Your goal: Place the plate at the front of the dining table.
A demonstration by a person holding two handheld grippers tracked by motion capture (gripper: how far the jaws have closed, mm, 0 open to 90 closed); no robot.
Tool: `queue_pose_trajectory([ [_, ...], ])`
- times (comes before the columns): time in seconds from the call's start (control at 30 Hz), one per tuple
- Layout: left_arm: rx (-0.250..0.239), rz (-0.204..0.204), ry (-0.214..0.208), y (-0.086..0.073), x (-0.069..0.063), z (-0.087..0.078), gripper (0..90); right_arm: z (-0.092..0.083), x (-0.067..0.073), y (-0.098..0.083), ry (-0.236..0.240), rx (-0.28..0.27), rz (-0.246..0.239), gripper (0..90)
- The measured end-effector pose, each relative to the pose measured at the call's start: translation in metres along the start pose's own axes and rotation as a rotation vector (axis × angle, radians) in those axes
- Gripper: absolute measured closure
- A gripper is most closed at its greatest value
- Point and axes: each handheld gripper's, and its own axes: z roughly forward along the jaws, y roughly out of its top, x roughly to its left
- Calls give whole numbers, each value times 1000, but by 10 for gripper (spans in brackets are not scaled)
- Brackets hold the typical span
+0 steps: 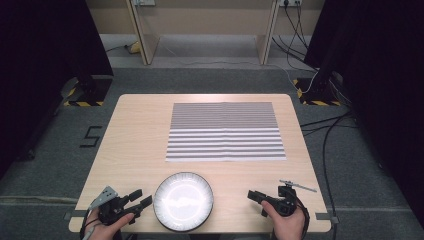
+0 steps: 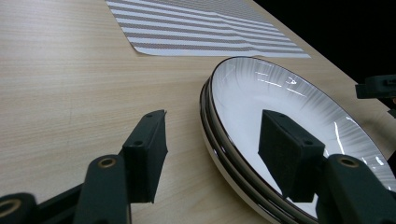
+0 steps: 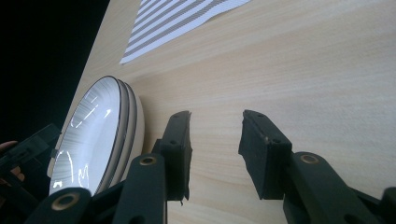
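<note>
Left hand-held gripper (image 1: 141,198) and right hand-held gripper (image 1: 254,198) both sat open, flanking stacked white dark-rimmed round plates (image 1: 183,201) at near edge of light wooden surface (image 1: 135,135), grey-and-white striped rectangular mat (image 1: 225,131) beyond.

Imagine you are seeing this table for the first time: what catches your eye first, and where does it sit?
First comes the glossy white plate with its dark rim, at the near edge of the wooden table; the gripper views suggest a stack of plates. Behind it, mid-table, lies a grey-and-white striped placemat. The left gripper and right gripper flank the plate, jaws open, holding nothing.
</note>
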Motion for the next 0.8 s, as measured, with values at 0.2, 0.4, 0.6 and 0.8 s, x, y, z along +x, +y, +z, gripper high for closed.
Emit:
queue_pose_trajectory([
  [0.2, 18, 13, -11, 2, -3, 4, 427, 7, 7, 5, 11, 13, -11, 630],
  [0.4, 34, 19, -10, 2, -3, 7, 460, 16, 18, 10, 23, 28, -29, 633],
  [0.6, 47, 31, -12, 4, -4, 9, 498, 27, 28, 10, 31, 57, -54, 652],
  [0.8, 56, 40, -13, 5, -6, 12, 523, 39, 39, 9, 44, 86, -80, 682],
])
